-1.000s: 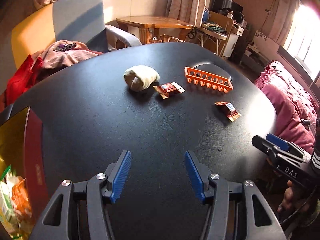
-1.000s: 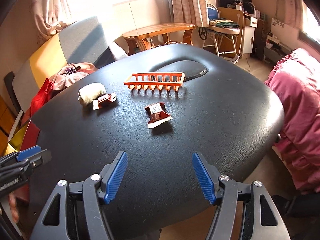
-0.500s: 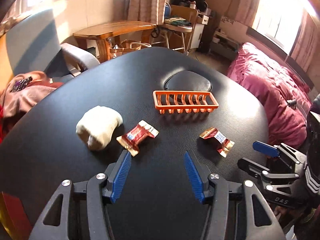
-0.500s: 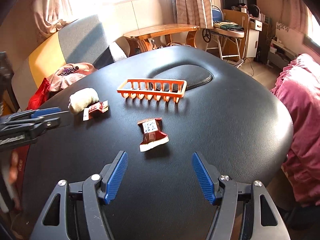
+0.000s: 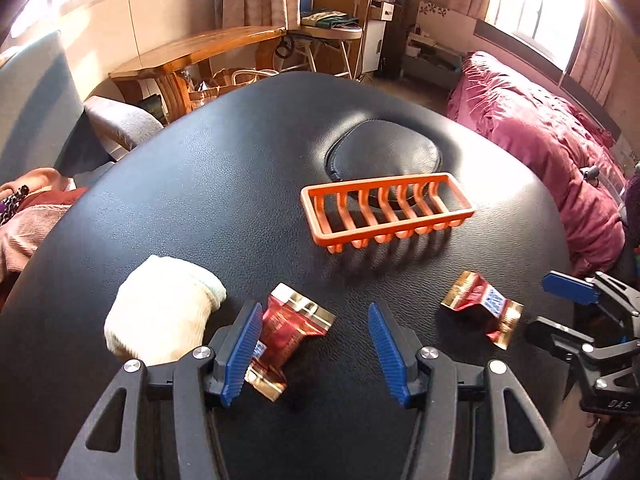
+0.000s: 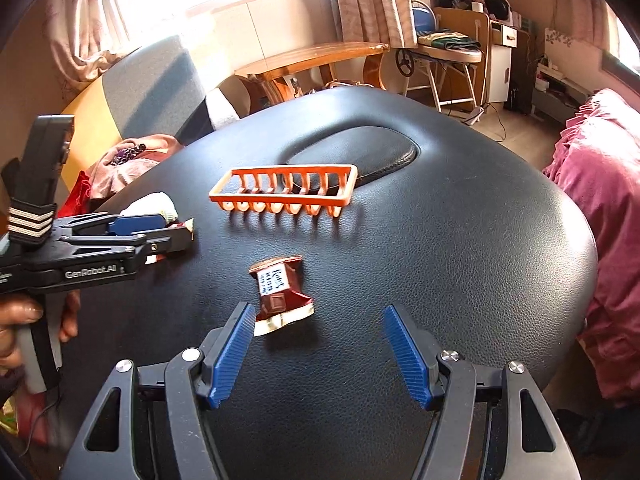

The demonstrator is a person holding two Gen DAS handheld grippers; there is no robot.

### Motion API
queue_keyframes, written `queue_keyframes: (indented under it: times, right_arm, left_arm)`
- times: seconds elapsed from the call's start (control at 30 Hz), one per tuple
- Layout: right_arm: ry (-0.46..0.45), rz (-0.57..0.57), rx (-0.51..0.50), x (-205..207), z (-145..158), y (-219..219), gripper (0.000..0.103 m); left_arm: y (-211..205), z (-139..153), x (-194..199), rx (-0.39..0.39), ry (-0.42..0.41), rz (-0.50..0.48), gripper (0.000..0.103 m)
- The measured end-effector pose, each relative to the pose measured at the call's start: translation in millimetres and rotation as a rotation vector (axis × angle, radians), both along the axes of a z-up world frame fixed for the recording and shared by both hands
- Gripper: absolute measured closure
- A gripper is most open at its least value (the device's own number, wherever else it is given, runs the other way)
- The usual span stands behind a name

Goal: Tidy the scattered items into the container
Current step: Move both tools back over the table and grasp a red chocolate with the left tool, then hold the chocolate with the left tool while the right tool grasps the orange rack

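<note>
Looking at the orange basket [image 5: 386, 210], I see it sitting empty on the black desk [image 5: 224, 200], with all three loose items outside it: a rolled white sock [image 5: 160, 314], a red snack packet [image 5: 286, 328] just beside it, and a second packet [image 6: 280, 296] apart to the right. My left tongs [image 5: 316, 350] stand wide apart with that first packet against the left pad, lined up for a pinch. My right tongs [image 6: 320, 354] are equally spread, the second packet just ahead of them, so each side can take one.
</note>
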State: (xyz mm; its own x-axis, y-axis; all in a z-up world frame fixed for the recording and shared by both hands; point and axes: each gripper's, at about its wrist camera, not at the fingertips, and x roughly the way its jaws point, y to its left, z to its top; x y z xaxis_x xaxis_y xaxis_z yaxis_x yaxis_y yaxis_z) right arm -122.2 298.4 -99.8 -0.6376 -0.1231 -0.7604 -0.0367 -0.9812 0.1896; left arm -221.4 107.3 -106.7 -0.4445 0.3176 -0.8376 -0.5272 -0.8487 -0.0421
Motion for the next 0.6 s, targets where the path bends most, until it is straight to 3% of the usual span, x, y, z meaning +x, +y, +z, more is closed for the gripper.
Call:
queue_keyframes:
  times: [0.13,0.3,0.43,0.6]
  right_arm:
    - [0.005,0.001,0.016,-5,1,2,0.035]
    - [0.009,0.008,0.040,-11,2,2,0.035]
    - [0.026,0.031,0.050,-21,6,-1,0.035]
    - [0.080,0.134,0.081,-51,19,-15,0.035]
  left_arm:
    - [-2,-5,4,-0.022,0.006,0.010,0.052]
    - [-5,-12,8,-0.050,0.015,0.022,0.073]
    - [-8,-16,17,-0.065,0.018,0.035,0.074]
    - [-30,-15,48,-0.006,-0.022,0.118,0.074]
